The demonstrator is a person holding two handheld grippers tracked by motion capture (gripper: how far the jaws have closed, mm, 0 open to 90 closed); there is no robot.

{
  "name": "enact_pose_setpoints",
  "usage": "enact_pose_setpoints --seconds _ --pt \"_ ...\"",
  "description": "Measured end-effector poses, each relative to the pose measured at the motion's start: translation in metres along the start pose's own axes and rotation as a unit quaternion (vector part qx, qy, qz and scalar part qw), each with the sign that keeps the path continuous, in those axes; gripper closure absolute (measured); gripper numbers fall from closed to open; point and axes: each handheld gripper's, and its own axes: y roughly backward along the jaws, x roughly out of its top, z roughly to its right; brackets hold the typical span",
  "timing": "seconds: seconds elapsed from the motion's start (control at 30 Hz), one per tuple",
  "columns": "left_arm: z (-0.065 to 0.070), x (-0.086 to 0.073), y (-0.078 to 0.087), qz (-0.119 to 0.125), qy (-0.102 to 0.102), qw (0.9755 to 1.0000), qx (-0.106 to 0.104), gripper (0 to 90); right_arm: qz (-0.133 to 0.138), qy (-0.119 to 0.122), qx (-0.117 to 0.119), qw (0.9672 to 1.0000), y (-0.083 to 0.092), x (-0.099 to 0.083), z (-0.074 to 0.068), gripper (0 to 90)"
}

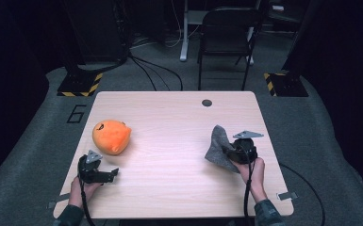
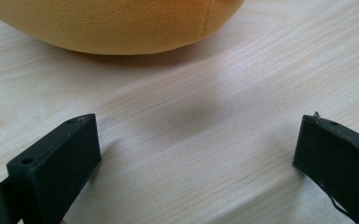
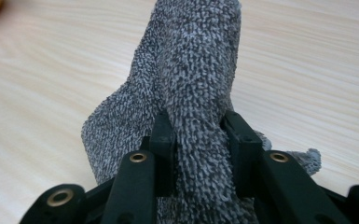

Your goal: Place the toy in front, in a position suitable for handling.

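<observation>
Grey fuzzy cloth (image 1: 218, 147) is bunching up at the right of the frame, pinched between the jaws of the right hand-held gripper (image 3: 199, 140). At lower left, the left hand-held gripper (image 1: 109, 174) is resting spread on the counter (image 1: 169, 188), just below the orange plush toy (image 1: 111, 136).

A nubby grey terry cloth (image 3: 191, 93), a soft velvety orange plush toy (image 1: 111, 136), and a smooth, pale wood-grain table (image 1: 169, 188).
</observation>
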Motion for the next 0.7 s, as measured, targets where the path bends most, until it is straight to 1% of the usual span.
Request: enact_pose_setpoints --seconds 0.03,0.1,0.13,0.17,0.2,0.23,0.3,0.43,0.47,0.53,0.57,0.67,0.7 --pt "0.000 0.000 0.000 -0.003 -0.001 1.0000 -0.002 0.0 0.000 -0.011 -0.007 0.9999 0.001 -0.001 0.006 68.0" --pt "0.000 0.000 0.000 -0.001 0.000 1.0000 -0.001 0.1 0.002 -0.019 -0.023 0.9995 0.001 -0.003 0.016 67.8" --pt "0.000 0.000 0.000 0.000 0.000 1.0000 0.001 0.1 0.001 -0.023 -0.027 0.9994 0.001 -0.004 0.019 67.7" --pt "0.000 0.000 0.000 -0.001 -0.001 1.0000 0.000 0.1 -0.001 -0.030 -0.039 0.9988 0.000 -0.006 0.024 67.5" --pt "0.000 0.000 0.000 0.000 0.000 1.0000 0.001 0.1 -0.003 -0.034 -0.043 0.9985 0.000 -0.007 0.028 67.5" --pt "0.000 0.000 0.000 0.000 0.000 1.0000 0.000 0.1 -0.002 -0.044 -0.045 0.9980 0.000 -0.008 0.032 67.4" --pt "0.000 0.000 0.000 0.000 0.000 1.0000 0.000 0.1 -0.004 -0.049 -0.059 0.9970 -0.001 -0.009 0.039 67.3" --pt "0.000 0.000 0.000 -0.001 -0.001 1.0000 0.000 0.1 -0.004 -0.059 -0.072 0.9957 -0.001 -0.011 0.050 67.3" --pt "0.000 0.000 0.000 -0.001 0.000 1.0000 0.000 0.1 -0.001 -0.066 -0.072 0.9952 -0.001 -0.011 0.052 67.3" --pt "0.000 0.000 0.000 0.001 0.000 1.0000 0.001 0.1 -0.002 -0.071 -0.080 0.9942 -0.004 -0.012 0.058 67.3" --pt "0.000 0.000 0.000 -0.001 0.000 1.0000 -0.001 0.1 -0.001 -0.079 -0.081 0.9936 -0.006 -0.012 0.060 67.2" --pt "0.000 0.000 0.000 -0.001 0.000 1.0000 0.000 0.1 -0.009 -0.077 -0.091 0.9928 -0.011 -0.013 0.065 67.0" --pt "0.000 0.000 0.000 -0.001 0.000 1.0000 0.000 0.1 -0.011 -0.079 -0.097 0.9921 -0.014 -0.014 0.066 67.0"
